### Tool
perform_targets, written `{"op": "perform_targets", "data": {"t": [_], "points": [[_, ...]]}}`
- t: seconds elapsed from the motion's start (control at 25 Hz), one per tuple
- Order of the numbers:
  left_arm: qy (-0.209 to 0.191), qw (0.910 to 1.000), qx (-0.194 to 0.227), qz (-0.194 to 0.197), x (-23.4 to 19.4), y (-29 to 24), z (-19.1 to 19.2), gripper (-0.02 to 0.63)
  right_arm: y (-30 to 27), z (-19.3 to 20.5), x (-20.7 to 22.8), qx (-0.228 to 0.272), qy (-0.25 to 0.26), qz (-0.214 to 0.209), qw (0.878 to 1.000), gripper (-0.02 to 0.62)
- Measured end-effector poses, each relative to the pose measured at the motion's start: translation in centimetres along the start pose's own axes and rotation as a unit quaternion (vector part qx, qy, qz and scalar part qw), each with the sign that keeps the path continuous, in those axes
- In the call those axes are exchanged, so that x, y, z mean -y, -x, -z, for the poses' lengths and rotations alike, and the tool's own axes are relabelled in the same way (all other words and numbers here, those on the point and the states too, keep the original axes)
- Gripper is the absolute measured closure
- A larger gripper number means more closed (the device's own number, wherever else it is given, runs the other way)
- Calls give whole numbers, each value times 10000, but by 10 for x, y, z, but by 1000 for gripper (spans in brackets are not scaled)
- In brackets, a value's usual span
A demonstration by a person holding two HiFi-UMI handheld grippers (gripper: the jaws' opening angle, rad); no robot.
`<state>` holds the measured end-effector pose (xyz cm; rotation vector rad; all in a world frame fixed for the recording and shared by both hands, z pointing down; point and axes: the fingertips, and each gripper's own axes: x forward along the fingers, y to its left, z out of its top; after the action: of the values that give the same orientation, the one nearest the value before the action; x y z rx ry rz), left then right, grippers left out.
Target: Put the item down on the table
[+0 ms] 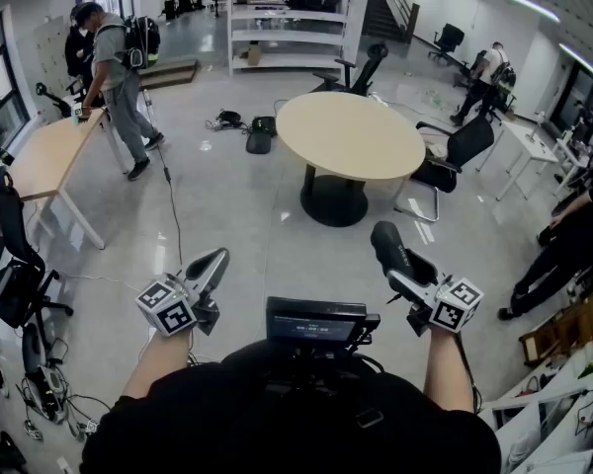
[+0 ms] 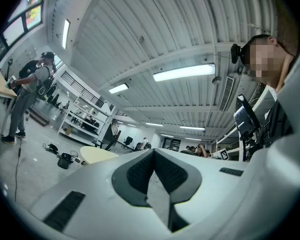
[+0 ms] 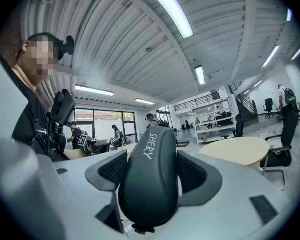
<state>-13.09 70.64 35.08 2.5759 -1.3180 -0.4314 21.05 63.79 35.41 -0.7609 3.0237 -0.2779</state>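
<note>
Your right gripper (image 1: 407, 276) has its jaws clenched on the dark rounded item (image 3: 150, 179) in mid-air, and your left gripper (image 1: 213, 263) is clenched on nothing, so carry it to the round desk (image 1: 351, 136) at 12 o'clock and release only once it rests flat.

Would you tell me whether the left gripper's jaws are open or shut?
Shut: the left gripper shows its jaws pressed together in its own view, with nothing between them.

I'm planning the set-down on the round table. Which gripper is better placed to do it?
Right. The right gripper is clamped on the dark item, with the round table ahead; the left gripper has its jaws together and empty.
</note>
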Motion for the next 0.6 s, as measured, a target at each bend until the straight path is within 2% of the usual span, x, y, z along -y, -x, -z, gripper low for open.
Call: {"op": "perform_targets", "data": {"t": [0.32, 0.6], "points": [[-39, 9999, 131, -48, -8, -5, -8, 604, -9, -4, 16, -1, -40, 30, 10000, 275], [-23, 9998, 197, -46, -24, 6, -15, 604, -27, -3, 6, -23, -7, 5, 10000, 275]]}}
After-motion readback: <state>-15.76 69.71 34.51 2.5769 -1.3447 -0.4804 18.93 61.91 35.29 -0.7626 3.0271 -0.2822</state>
